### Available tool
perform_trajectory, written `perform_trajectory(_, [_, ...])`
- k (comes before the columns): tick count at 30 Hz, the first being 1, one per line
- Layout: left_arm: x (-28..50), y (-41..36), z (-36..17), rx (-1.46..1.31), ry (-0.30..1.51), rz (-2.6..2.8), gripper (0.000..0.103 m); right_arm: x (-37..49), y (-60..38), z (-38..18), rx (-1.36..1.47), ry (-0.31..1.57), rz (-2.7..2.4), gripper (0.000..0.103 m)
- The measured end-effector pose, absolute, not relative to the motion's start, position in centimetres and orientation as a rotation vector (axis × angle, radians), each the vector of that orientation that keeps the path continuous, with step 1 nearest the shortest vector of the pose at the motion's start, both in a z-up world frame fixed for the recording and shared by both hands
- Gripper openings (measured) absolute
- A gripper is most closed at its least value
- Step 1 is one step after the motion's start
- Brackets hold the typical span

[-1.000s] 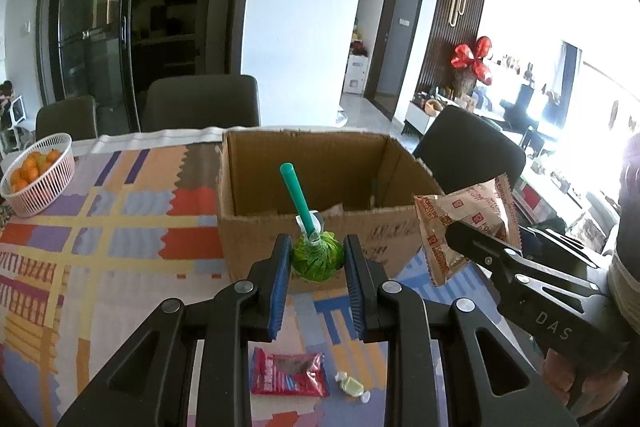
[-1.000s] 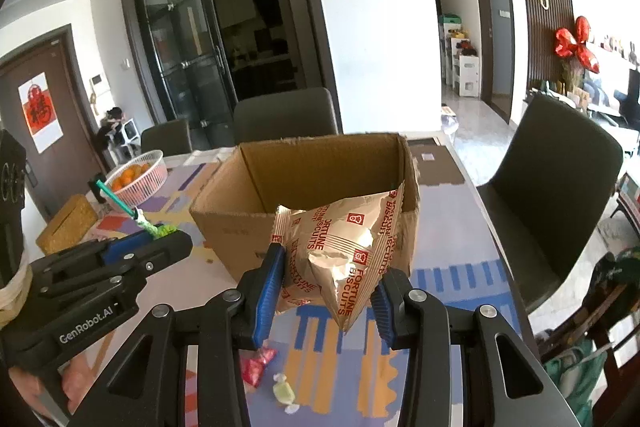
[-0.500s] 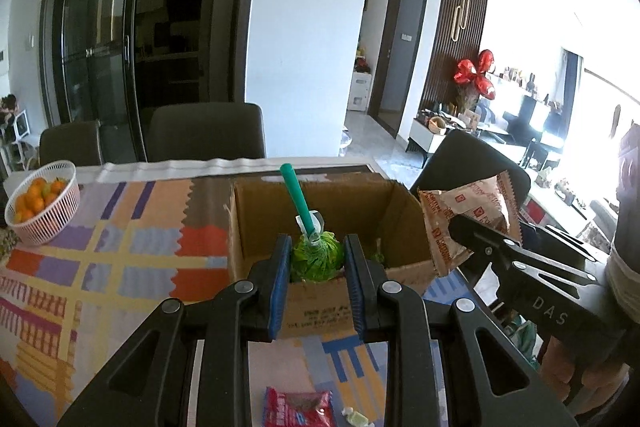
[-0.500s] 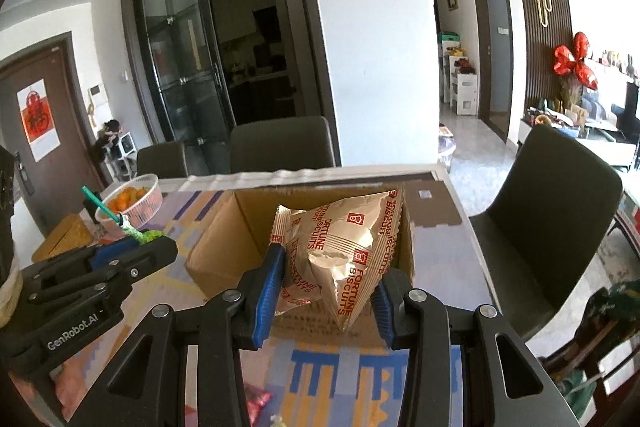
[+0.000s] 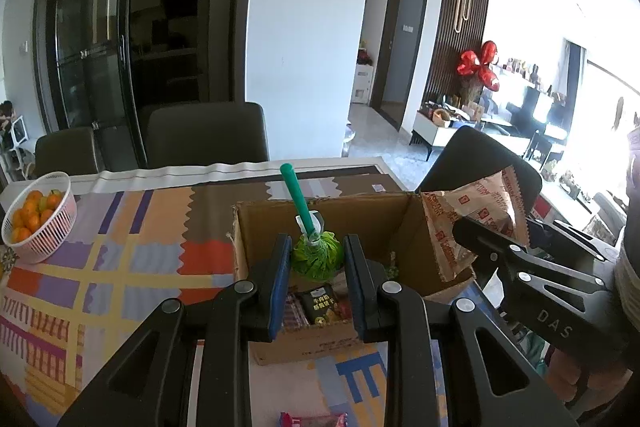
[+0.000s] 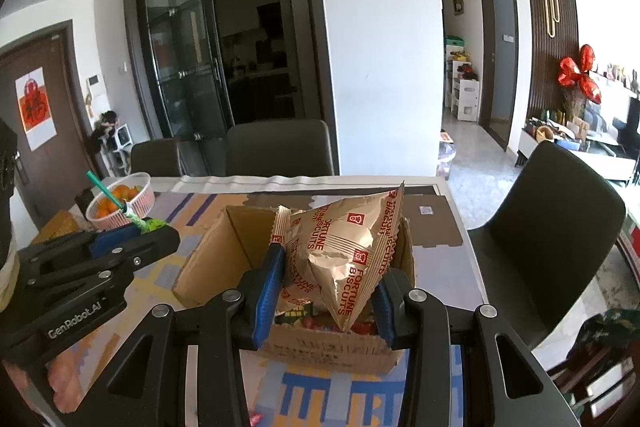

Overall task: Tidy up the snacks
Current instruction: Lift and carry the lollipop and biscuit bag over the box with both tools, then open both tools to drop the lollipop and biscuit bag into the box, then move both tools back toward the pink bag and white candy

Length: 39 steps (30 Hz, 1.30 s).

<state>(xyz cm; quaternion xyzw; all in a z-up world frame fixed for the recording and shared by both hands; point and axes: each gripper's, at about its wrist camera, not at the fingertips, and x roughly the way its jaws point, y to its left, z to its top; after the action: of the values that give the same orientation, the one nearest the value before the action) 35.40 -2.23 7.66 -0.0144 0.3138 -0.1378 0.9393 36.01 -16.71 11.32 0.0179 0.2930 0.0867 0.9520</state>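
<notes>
Far left on tabletop (image 5: pixel 132 227): white basket of oranges (image 5: pixel 38 217), well apart from the work, not in play.

L tool (image 5: pixel 316 263): closed on a green-wrapped lollipop (image 5: pixel 318 257). Pads pinch the wrapped head; teal stick points up and leans slightly left/away. In the left wrist view you hold it above the near-left part of the cardboard box (image 5: pixel 320 211), over the open top. Packets already lie in the box bottom just below, incl. a dark one (image 5: pixel 320 307).

Box sits mid-tabletop, open top, flaps up. Seen from the right wrist view, box (image 6: pixel 240 239) is directly ahead of and below both tools.

R tool (image 6: pixel 330 291): closed on a Fortune Biscuits bag (image 6: pixel 340 251), pinched at its lower corner. Bag is puffy, long axis tilted up toward the right, most of it standing above the pads. It hangs over the near-right part of the box, near the right wall.

Key relation: both snacks are already over the opening, so the drop is straight down; no sideways travel looks needed. L item is small and should fall clean. R bag is wide; my read is its top corner could catch the right wall, so ease it toward box centre before you let go.

Near edge, bottom of left wrist view: a red packet (image 5: pixel 312 419) on the tabletop, not yet boxed.
</notes>
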Motion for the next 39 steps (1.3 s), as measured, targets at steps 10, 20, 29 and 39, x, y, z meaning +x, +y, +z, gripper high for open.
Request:
perform_trajectory(10, [38.5, -3.1, 5.8, 0.005, 0.703, -0.28, 0.027, 38.9, -16.5, 9.7, 0.008, 0.651, 0.17, 0.042])
perform_trajectory(20, [40.1, -3.9, 4.3, 0.055, 0.751, -0.232, 0.038, 40.2, -16.8, 8.5, -0.019, 0.692, 0.145, 0.043])
perform_trajectory(29, [36.3, -2.7, 5.5, 0.085, 0.668, -0.182, 0.057, 38.6, -17.0, 8.5, -0.031, 0.691, 0.1, 0.061])
perform_trajectory(39, [30.3, -1.4, 6.0, 0.115, 0.625, -0.192, 0.062, 33.0, -15.6, 9.5, -0.111, 0.613, 0.151, 0.061])
